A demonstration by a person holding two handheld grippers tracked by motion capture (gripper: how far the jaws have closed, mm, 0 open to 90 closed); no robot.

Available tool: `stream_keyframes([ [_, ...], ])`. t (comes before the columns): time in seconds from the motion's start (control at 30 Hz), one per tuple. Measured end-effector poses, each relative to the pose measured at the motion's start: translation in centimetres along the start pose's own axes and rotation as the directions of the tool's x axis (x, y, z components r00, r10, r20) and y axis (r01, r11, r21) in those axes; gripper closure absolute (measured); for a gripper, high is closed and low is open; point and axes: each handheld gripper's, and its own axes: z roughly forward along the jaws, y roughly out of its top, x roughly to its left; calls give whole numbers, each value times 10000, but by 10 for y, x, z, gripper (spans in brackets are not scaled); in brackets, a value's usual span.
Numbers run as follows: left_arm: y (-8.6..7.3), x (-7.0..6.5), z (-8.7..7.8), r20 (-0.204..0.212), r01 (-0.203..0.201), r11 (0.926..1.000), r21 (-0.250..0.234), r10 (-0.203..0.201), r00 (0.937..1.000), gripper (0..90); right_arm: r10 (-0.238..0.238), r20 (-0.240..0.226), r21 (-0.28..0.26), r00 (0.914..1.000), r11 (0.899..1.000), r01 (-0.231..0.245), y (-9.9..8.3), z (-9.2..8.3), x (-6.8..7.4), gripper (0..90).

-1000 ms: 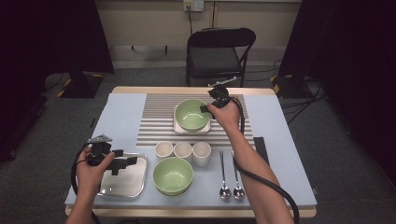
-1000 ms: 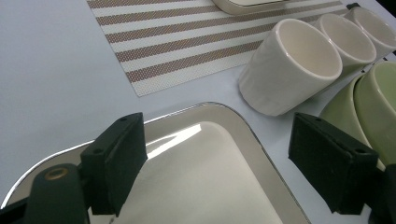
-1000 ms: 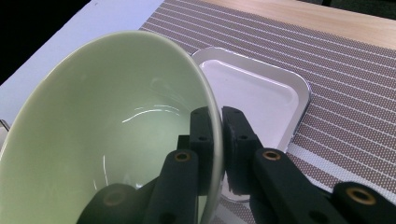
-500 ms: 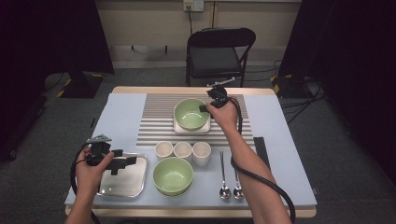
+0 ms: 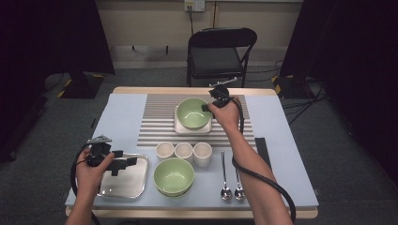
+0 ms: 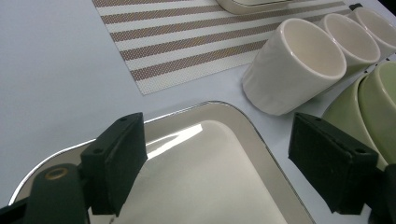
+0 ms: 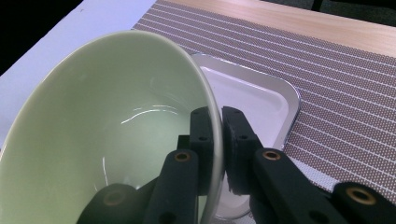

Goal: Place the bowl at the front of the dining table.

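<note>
Pale green and glossy, the far bowl (image 7: 107, 135) is pinched by its rim in my right gripper (image 7: 215, 140), tilted over the small tray (image 7: 252, 93) near the table's far edge. Next I'd set it flat, then release. My left gripper (image 6: 215, 158) gapes empty over the near-left tray (image 6: 196, 182).

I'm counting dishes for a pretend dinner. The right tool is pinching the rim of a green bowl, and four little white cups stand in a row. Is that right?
Not quite: there are three white cups in the row, not four, as the high view shows. The rest holds: the right tool is pinching the rim of a green bowl.
</note>
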Motion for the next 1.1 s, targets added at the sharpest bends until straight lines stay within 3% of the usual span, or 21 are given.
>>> stream_keyframes([
  [1.1, -1, 4, -3, -107, 62, 10000, -57, -63, 9999, 191, 213, 297, -93, 9993, 9997, -210, 3, 17, -7, 837],
])
